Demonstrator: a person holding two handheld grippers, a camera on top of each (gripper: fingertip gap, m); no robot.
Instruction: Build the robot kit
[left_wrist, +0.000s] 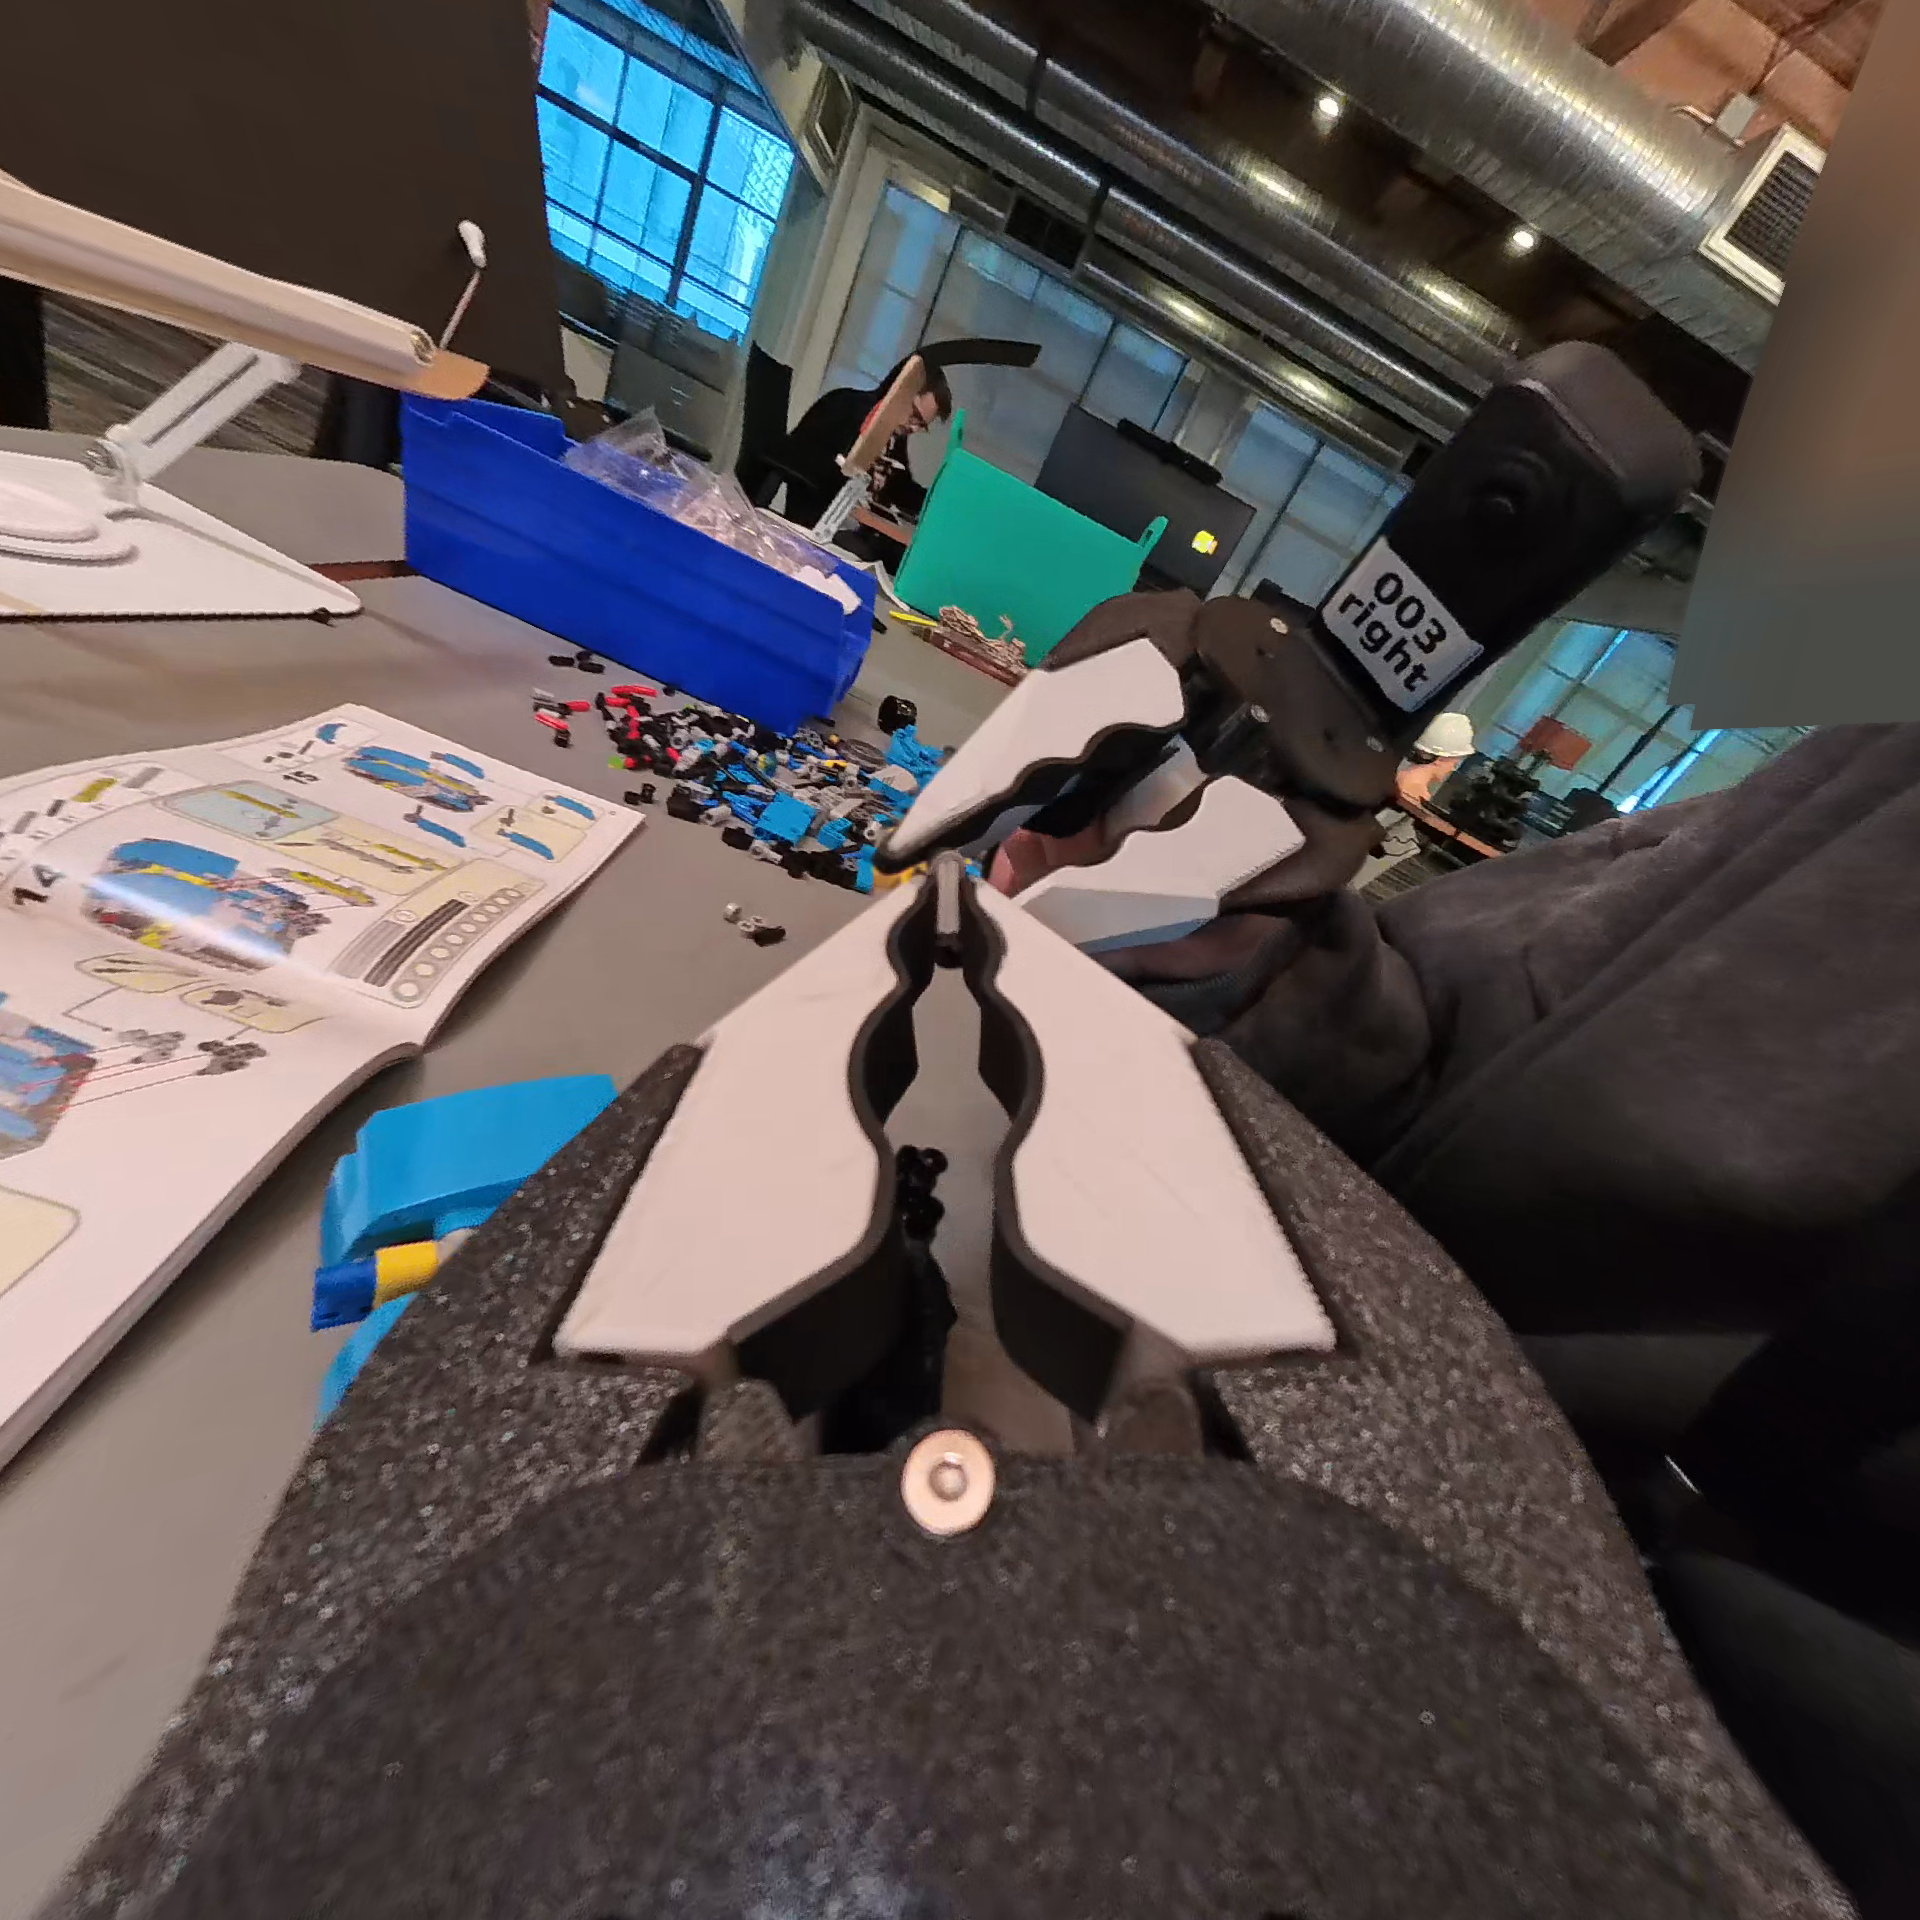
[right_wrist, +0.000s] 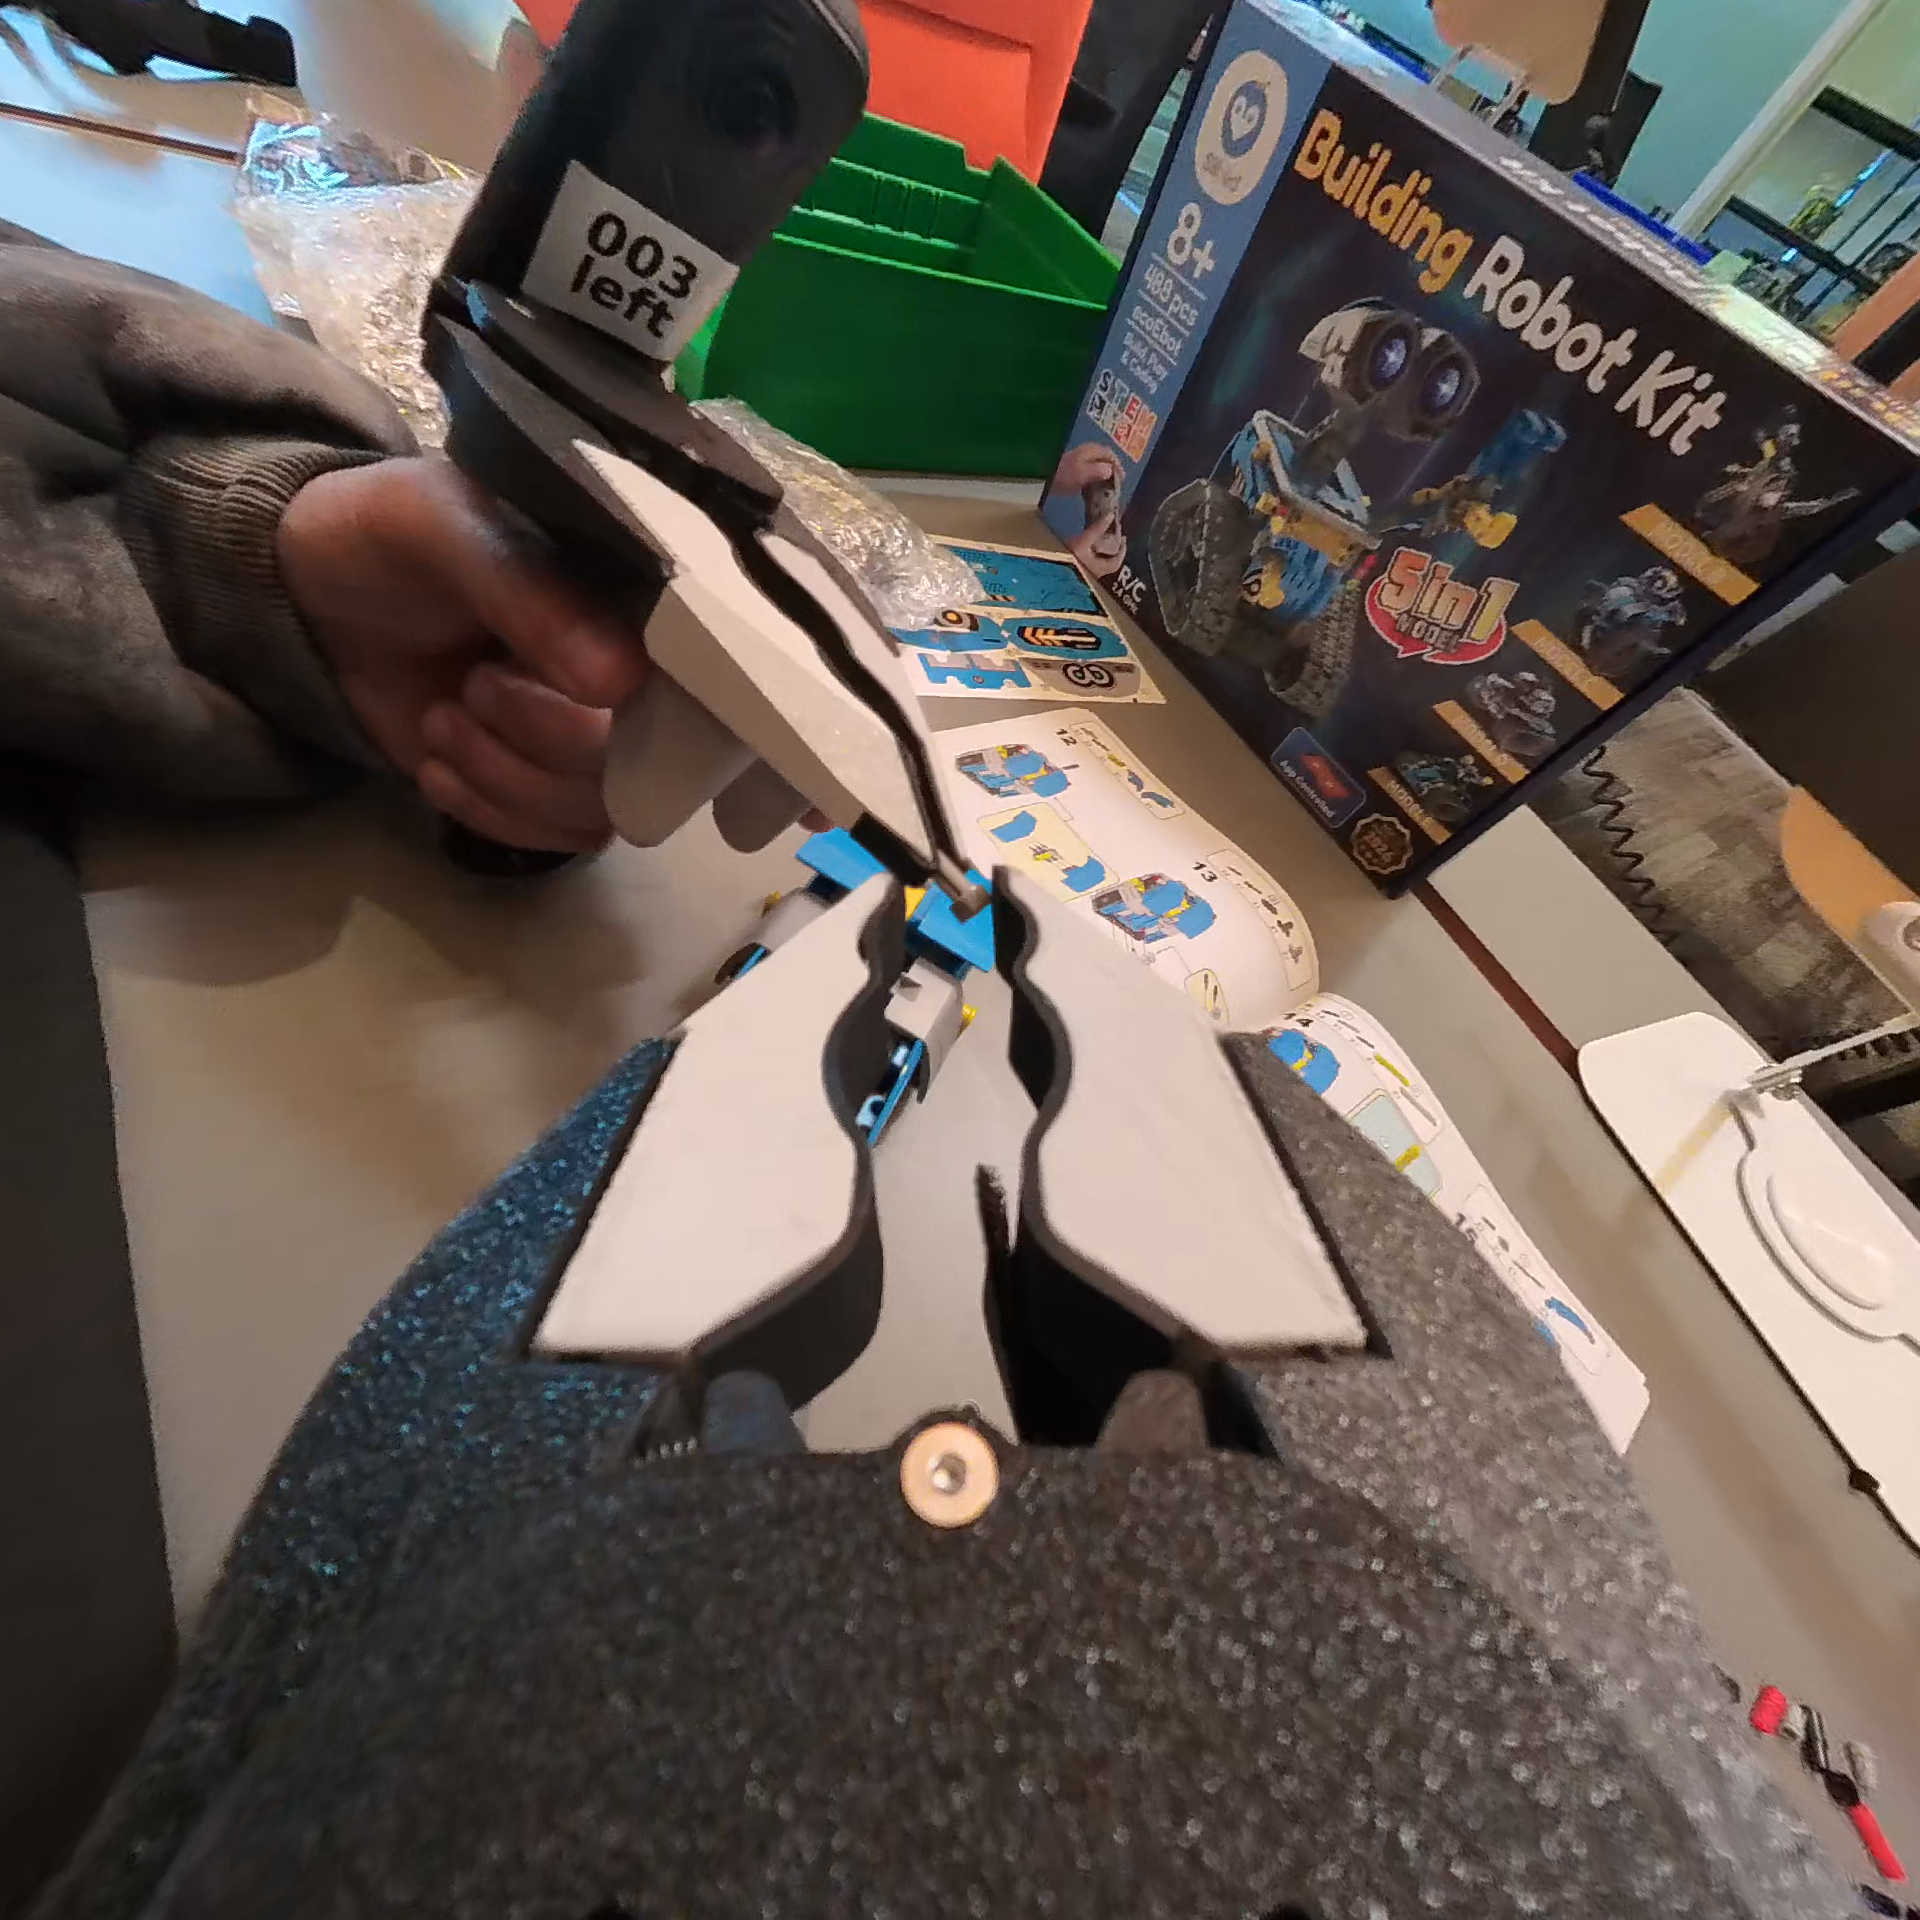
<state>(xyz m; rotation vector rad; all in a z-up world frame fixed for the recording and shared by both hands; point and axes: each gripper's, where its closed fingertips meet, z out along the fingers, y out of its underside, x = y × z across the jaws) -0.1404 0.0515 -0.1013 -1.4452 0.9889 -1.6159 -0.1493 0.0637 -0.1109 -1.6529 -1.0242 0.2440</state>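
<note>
Left wrist view: left gripper (left_wrist: 948, 883), centre frame, clenched on a short grey plastic pin (left_wrist: 948, 896), tip outward to meet the right gripper (left_wrist: 914, 847); loose blue and black brick pieces (left_wrist: 769, 769) beyond.

Right wrist view: right gripper (right_wrist: 940, 894) parted around a blue-and-grey brick assembly (right_wrist: 951, 940), not gripping; pin (right_wrist: 964, 891) at its top, centre frame; open instruction booklet (right_wrist: 1164, 883) right.

A smooth grey tabletop (left_wrist: 156, 1403) fills the foreground. Behind it, tall multi-pane windows (left_wrist: 665, 177) glow blue with daylight. Ribbed silver ventilation ducts (left_wrist: 1507, 114) run beneath an exposed ceiling dotted with small round lamps (left_wrist: 1327, 106). Glass partitions (left_wrist: 1039, 312) line the far side.
</note>
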